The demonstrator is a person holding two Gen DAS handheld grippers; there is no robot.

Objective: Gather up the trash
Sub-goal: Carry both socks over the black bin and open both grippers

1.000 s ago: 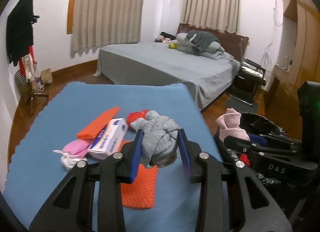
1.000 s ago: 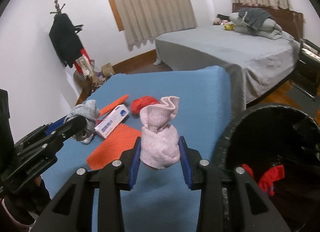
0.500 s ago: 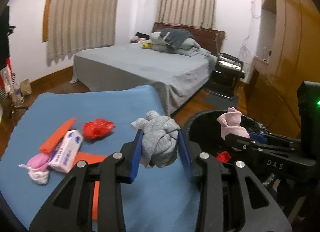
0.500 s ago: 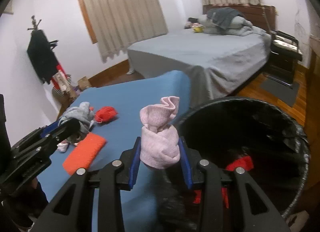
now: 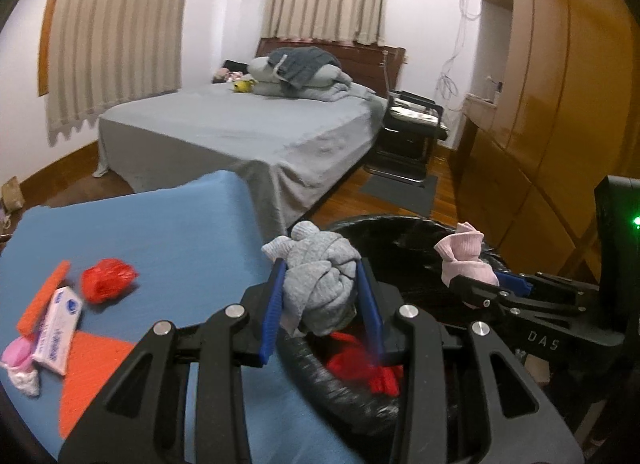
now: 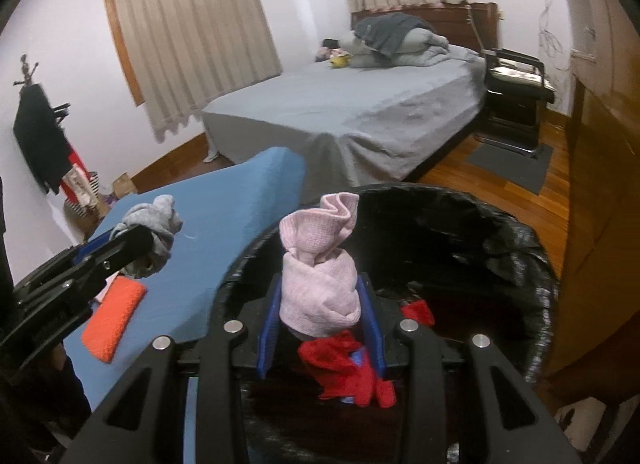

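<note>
Trash for collection is held in both of my tools. My left tool [image 5: 322, 306] is clamped on a grey knotted sock bundle [image 5: 320, 284], positioned above the near left rim of the black lined bin [image 5: 344, 392], where the blue tabletop [image 5: 160, 236] ends. My right tool [image 6: 320, 324] is clamped on a pink knotted sock bundle [image 6: 318, 276], positioned over the bin opening [image 6: 460, 264]. Red scraps [image 6: 348, 368] lie inside the bin. On the tabletop to the left lie a red crumpled bag [image 5: 107, 279], a white box [image 5: 59, 330], an orange strip [image 5: 42, 296] and an orange cloth [image 5: 90, 376]. A bed [image 5: 240, 131] stands at the far side.
</note>
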